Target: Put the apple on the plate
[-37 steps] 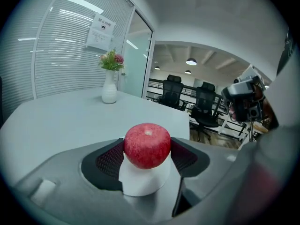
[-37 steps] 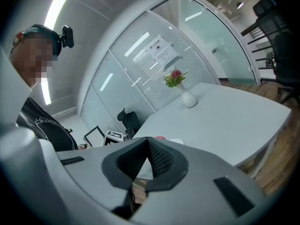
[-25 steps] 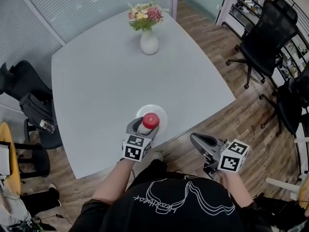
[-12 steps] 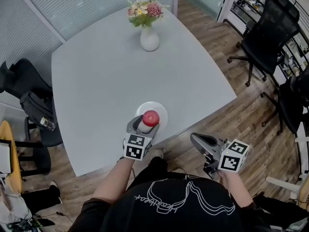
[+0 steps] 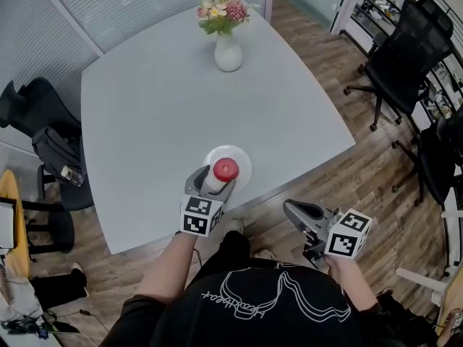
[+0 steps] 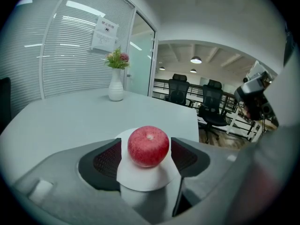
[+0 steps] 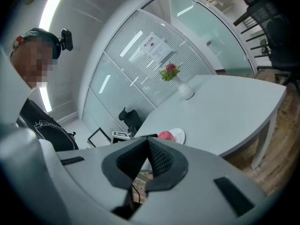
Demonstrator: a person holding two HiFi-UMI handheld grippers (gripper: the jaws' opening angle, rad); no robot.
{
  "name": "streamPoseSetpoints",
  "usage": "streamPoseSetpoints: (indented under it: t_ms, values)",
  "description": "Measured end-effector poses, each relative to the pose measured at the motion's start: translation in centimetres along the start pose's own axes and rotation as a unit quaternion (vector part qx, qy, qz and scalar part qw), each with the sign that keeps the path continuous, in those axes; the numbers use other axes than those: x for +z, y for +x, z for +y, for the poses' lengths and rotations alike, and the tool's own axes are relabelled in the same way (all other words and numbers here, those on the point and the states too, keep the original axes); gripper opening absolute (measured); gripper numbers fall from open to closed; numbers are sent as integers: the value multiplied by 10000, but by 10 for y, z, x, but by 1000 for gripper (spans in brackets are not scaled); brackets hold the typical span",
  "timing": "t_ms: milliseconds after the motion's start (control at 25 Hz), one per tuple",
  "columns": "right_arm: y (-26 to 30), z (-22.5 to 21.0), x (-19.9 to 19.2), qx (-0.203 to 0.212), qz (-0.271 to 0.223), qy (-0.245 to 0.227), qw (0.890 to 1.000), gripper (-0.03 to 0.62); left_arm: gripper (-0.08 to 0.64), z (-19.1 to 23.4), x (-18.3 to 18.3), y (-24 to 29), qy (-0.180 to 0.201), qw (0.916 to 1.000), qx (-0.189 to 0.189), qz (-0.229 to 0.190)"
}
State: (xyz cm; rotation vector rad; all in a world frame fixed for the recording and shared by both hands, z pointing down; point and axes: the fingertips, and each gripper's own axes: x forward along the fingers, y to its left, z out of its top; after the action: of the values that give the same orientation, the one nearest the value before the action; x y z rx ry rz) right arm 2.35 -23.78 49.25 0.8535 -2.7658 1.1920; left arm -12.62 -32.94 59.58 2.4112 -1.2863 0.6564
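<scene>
A red apple (image 5: pixel 226 170) sits on a small white plate (image 5: pixel 242 163) near the front edge of the pale grey table (image 5: pixel 166 100). My left gripper (image 5: pixel 213 181) reaches in from the front, its two jaws open on either side of the apple. In the left gripper view a thin strip of plate (image 6: pixel 124 139) shows between the apple (image 6: pixel 148 146) and each dark pad. My right gripper (image 5: pixel 293 210) hangs off the table's edge, over the wooden floor, its jaws shut on nothing. From the right gripper view the apple (image 7: pixel 165 135) and plate (image 7: pixel 178 135) lie beyond its tips.
A white vase of flowers (image 5: pixel 228 53) stands at the table's far side. Black office chairs (image 5: pixel 401 49) are to the right on the wooden floor. A dark chair with a bag (image 5: pixel 51 150) stands left of the table. Glass walls with blinds lie behind.
The left gripper has drawn back slightly towards me while the apple stays put on the plate. The right gripper has not moved.
</scene>
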Motion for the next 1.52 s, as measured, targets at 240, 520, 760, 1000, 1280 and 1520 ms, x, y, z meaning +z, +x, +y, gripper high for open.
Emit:
streamPoseSetpoints:
  t_ms: [240, 520, 760, 1000, 1280, 1520]
  values:
    - [-5, 15, -2, 167, 7, -123, 9998, 9, 324, -14, 25, -36, -39, 9996, 28, -292]
    - [-14, 39, 0, 504, 22, -415, 9979, 8, 300, -57, 59, -89, -337, 9953, -333, -844]
    - [-21, 72, 8, 819, 32, -943, 9922, 9, 164, -91, 82, -143, -858, 9840, -918, -1264]
    - [-25, 105, 12, 1117, -83, -1334, 9847, 8, 43, -135, 103, -194, -1064, 9683, -1555, -1642]
    - [-39, 136, 1, 1420, 40, -1679, 9755, 8, 23, -174, 104, -221, -1008, 9639, -1730, -1757]
    - [-50, 146, -2, 1468, 65, -1841, 9719, 8, 20, -190, 103, -227, -803, 9679, -1594, -1767]
